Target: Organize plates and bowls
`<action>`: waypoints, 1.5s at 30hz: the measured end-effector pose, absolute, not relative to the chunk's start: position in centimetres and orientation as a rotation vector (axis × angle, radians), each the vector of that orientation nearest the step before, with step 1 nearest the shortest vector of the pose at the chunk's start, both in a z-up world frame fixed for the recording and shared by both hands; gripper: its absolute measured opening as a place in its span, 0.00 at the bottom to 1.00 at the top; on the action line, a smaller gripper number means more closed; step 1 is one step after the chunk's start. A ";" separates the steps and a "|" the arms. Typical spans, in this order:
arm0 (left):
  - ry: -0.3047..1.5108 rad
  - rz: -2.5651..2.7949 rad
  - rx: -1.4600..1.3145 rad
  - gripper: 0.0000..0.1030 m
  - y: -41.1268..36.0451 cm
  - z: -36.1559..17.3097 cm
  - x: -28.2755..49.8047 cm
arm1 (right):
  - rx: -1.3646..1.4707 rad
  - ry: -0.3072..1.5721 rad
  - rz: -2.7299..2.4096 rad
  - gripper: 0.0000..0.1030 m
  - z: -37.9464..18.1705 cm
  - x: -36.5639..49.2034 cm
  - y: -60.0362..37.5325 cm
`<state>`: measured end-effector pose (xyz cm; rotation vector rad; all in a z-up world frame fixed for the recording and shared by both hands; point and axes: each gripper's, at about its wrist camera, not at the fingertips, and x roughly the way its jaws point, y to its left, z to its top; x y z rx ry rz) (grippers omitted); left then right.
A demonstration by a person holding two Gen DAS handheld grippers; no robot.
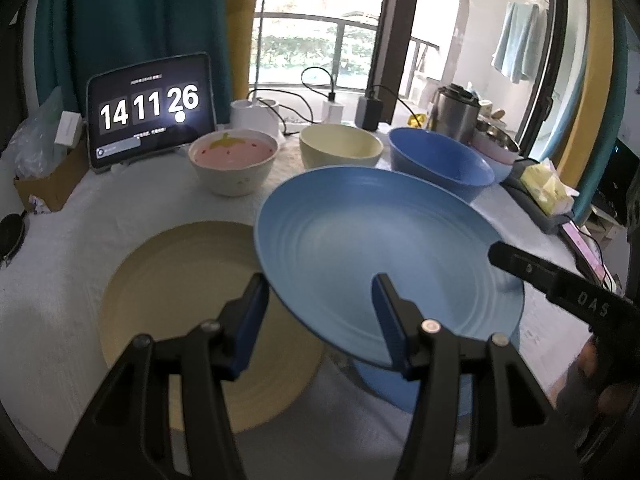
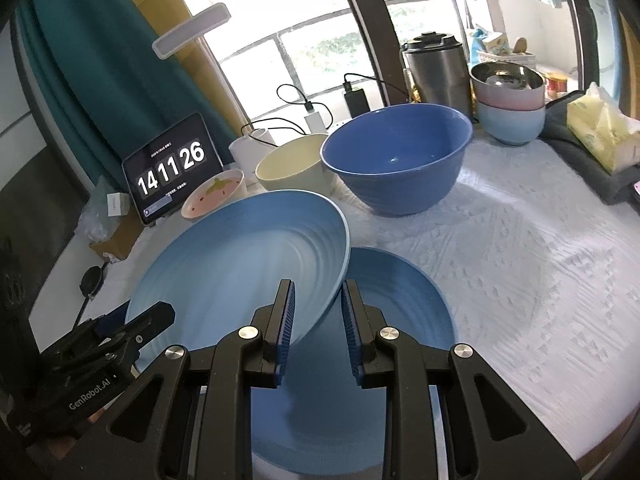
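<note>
The top plate (image 2: 240,264) hangs tilted over a second blue plate (image 2: 400,300) on the cloth, its rim between the fingers of both grippers. The right gripper (image 2: 318,332) straddles it with a visible gap; the left gripper (image 1: 320,320) stands wide apart. Neither looks clamped, so I reckon it could slip and clatter onto the 2 plates below, blue and beige plate (image 1: 172,280)

- Raised plate (image 1: 372,248) is sitting tilted, overlapping the flat plate (image 1: 180,280) on its left and the lower plate (image 2: 384,320) under its right edge.
- Right gripper (image 2: 318,328) is straddling the raised plate's right rim; left gripper (image 1: 320,320) is straddling its near-left rim.
- Three bowls are lining up behind the plates: strawberry bowl (image 1: 232,164) left, plain bowl (image 1: 340,148) middle, big bowl (image 1: 440,160) right.
- Tablet (image 1: 150,112) is standing behind-left of the strawberry bowl.
- Stacked bowls (image 2: 510,108) are sitting right of the big bowl, tumbler (image 2: 436,68) behind.
</note>
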<state>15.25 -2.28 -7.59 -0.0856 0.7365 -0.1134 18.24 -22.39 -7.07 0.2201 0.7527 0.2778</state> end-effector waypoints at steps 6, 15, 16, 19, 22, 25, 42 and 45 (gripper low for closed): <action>0.746 -0.121 -0.059 0.53 -3.8 -8.0 14.2 | 0.232 0.737 0.276 0.25 -7.2 16.8 -24.0; 0.764 -0.112 -0.018 0.53 -6.1 -9.0 12.3 | 0.246 0.734 0.281 0.25 -8.4 15.0 -26.1; 0.766 -0.110 -0.011 0.53 -6.4 -9.1 12.1 | 0.247 0.733 0.282 0.25 -8.6 14.8 -26.3; 0.771 -0.106 0.004 0.53 -7.0 -9.4 11.5 | 0.252 0.728 0.288 0.25 -8.8 14.2 -26.9; 0.779 -0.103 0.021 0.53 -7.5 -9.7 11.1 | 0.240 0.716 0.291 0.25 -8.9 13.6 -27.3; 0.796 -0.102 0.034 0.53 -8.1 -10.1 11.0 | 0.236 0.710 0.291 0.25 -9.2 13.1 -27.7; 0.824 -0.073 0.015 0.54 -8.7 -11.5 10.6 | 0.251 0.749 0.331 0.28 -11.6 13.1 -29.0; 0.812 -0.044 0.021 0.54 -8.4 -11.5 10.6 | 0.252 0.749 0.335 0.34 -11.9 13.3 -29.0</action>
